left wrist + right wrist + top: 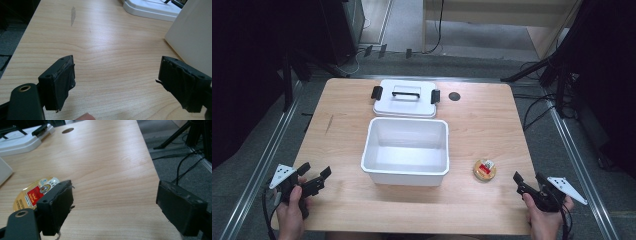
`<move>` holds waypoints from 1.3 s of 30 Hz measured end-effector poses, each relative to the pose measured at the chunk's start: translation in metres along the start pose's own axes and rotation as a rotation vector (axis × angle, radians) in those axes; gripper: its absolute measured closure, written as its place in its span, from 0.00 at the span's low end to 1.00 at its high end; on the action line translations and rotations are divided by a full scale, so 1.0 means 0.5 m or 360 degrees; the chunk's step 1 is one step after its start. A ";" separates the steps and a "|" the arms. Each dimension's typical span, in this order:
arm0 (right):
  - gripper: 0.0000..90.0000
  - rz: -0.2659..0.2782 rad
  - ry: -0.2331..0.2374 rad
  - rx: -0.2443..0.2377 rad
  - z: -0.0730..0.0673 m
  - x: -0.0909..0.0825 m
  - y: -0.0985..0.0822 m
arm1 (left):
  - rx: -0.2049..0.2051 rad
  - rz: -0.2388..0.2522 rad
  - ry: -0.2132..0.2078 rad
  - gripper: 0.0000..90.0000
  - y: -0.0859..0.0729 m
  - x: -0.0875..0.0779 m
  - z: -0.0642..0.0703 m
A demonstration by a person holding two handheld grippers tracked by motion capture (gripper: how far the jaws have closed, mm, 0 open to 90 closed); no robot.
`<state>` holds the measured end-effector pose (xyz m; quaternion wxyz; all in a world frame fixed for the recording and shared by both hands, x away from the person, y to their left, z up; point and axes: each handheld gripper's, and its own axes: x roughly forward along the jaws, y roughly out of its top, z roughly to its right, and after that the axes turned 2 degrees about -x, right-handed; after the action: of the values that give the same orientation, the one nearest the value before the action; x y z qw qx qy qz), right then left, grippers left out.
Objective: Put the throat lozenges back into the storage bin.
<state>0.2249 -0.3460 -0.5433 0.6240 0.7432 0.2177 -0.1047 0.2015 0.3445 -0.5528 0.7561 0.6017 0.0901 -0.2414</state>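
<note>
Currently both tools rest at the bottom edge of the surface (492, 115), jaws spread, nothing between them. Left tool (314, 175) sits lower left of the high view, right tool (528, 181) lower right.

Small round tin (484, 170), gold rim with a red label on top, lies flat on the surface, right of the white tub (406, 172) and just up-left of the right tool. In the right gripper view the tin (32, 193) shows beside and partly behind the tool's left jaw, near but not between the jaws.

Handling, as a guess: light, stiff, smooth-sided, so apt to slip or skate on the wood. Low profile; best taken across the rim from above, jaws straddling its width.

White lid (404, 102) with black handle and clips lies behind the tub, top centre. Tub is open, looks empty.
</note>
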 end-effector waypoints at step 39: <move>0.15 -0.1695 -0.0019 -0.0903 -0.235 0.167 0.155 | 0.0000 -0.0014 -0.0009 0.16 0.001 0.003 0.000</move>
<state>0.3201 -0.2252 -0.4872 0.6608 0.3360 0.5759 -0.3446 0.2029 0.3440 -0.5530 0.7552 0.6007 0.0905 -0.2463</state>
